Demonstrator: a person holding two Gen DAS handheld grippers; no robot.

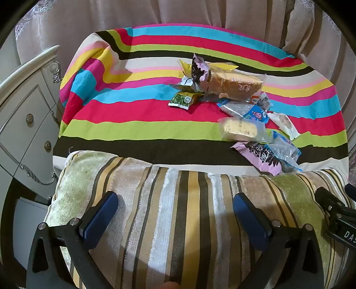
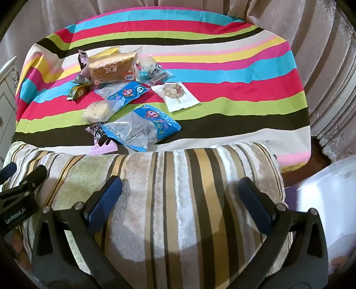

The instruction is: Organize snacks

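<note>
A: Where does the left hand-held gripper (image 1: 175, 211) stand?

B: Its blue pads (image 1: 101, 214) are spread wide apart with nothing between them, and it hangs tilted down over a striped velvet cushion (image 1: 178, 222). The right hand-held gripper (image 2: 180, 200) is the same: jaws fully apart, empty, above the same cushion (image 2: 178, 200), beside the left one

A: And beyond the cushion?

B: A table under a bright striped cloth (image 1: 138, 124). The snacks lie on it, ahead of both grippers and well apart from them

A: Which come first?

B: Seen from the right gripper, nearest is a blue-and-clear packet (image 2: 142, 129) lying partly over a lilac wrapper (image 2: 102, 142), both just past the cushion's far edge and ahead to its left. Behind them a pale cake in clear wrap (image 2: 98, 113), then a second blue packet (image 2: 122, 92). A white packet with a round biscuit (image 2: 175, 95) sits almost straight ahead, a little apart from the rest

A: Farther still?

B: A large wrapped brown cake (image 2: 111, 67) on top of the far heap, small packets crowded around it, and a green packet (image 2: 77, 92) at the heap's left. From the left gripper the whole pile is ahead to the right, the green packet (image 1: 185, 100) being its closest to centre

A: Anything off the table?

B: A white drawer cabinet (image 1: 26, 115) far left of the left gripper, curtains (image 1: 200, 11) behind, and a blurred pale object at the right gripper's right that I cannot identify
</note>
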